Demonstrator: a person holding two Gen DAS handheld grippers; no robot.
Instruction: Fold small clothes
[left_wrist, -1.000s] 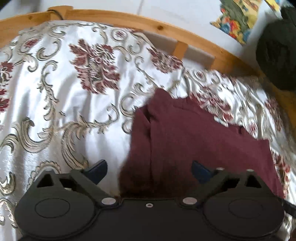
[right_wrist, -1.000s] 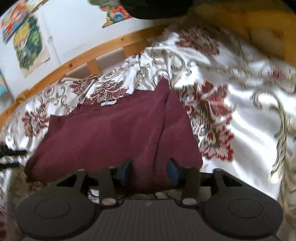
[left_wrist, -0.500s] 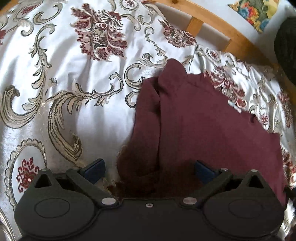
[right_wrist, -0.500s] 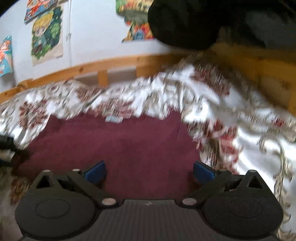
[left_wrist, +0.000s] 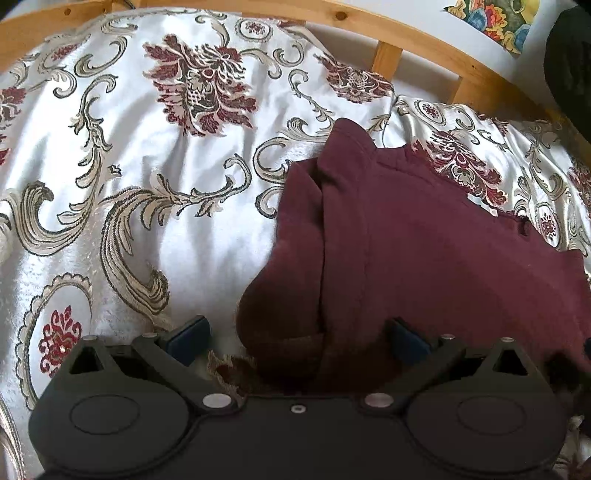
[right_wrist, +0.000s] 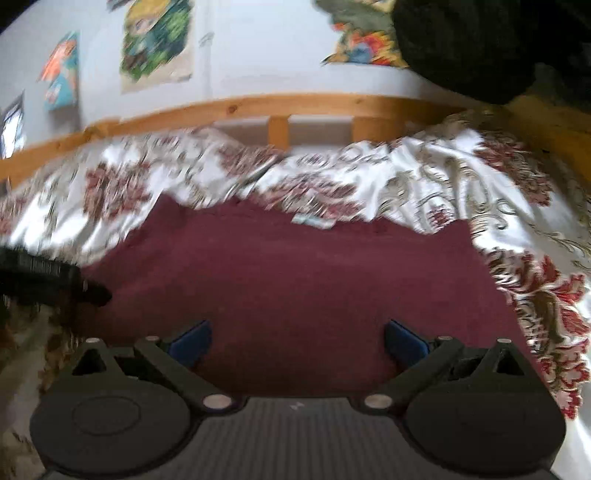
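On the flowered bedspread (left_wrist: 155, 236) in front of you lies the dark red garment (left_wrist: 424, 258), already doubled over, with a folded edge running along its left side in the left view. Your left gripper (left_wrist: 299, 338) hangs low over the near left corner of the garment with its jaws spread wide; the blue pads (left_wrist: 186, 336) stand apart, one over the bedspread and one over the cloth, and neither presses on anything. Your right gripper (right_wrist: 297, 339) is likewise released, jaws fully apart above the near edge of the garment (right_wrist: 295, 280), with cloth showing between them but not pinched. From the right view, your other tool shows as a dark shape at the garment's left end. Behind the bed runs a wooden rail (right_wrist: 258, 107), and posters (right_wrist: 159, 40) hang on the wall.
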